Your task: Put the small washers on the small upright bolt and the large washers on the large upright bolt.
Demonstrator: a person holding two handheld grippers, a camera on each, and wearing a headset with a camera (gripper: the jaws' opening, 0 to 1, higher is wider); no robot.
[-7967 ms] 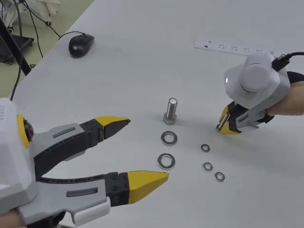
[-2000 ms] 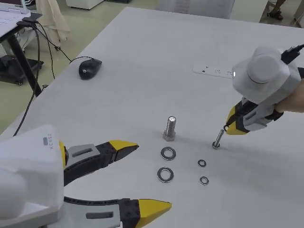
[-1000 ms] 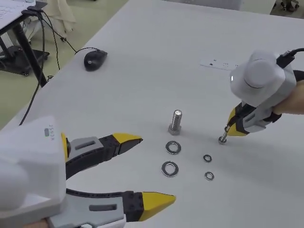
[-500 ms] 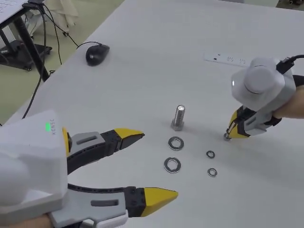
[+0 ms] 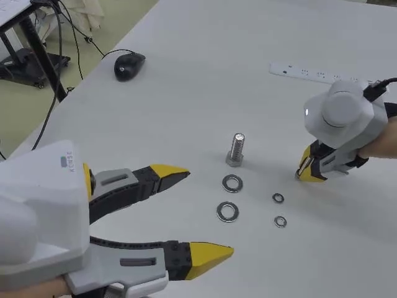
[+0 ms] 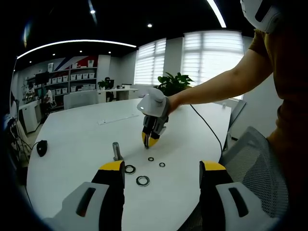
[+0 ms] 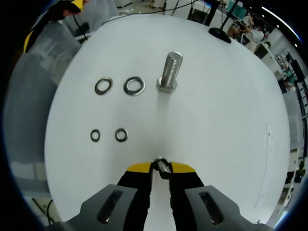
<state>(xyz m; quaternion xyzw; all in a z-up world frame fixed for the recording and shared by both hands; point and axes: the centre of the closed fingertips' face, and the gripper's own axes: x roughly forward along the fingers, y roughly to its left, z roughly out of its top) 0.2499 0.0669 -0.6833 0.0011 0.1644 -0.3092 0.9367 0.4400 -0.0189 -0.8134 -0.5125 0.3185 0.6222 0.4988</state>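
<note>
Nearest you, your left tongs hang over the near left of the desk, jaws spread wide and holding nothing. Just right of their tips the near large washer lies flat. The far large washer lies just beyond it, close but not touching. Further right are the near small washer and the far small washer, also flat and apart from each other. All four washers lie on the desk itself.

Beyond the small washers and a little to the right, your right tongs point down at the desk. They are almost closed and pinch the small bolt between their yellow tips. The bolt stands roughly upright in that grip, but you cannot tell whether its lower end touches the desk.

The large bolt stands upright on its head just beyond the far large washer, to the left of your right tongs and apart from them.

Farther off, a black mouse sits near the desk's left edge. A white power strip lies at the far right.
</note>
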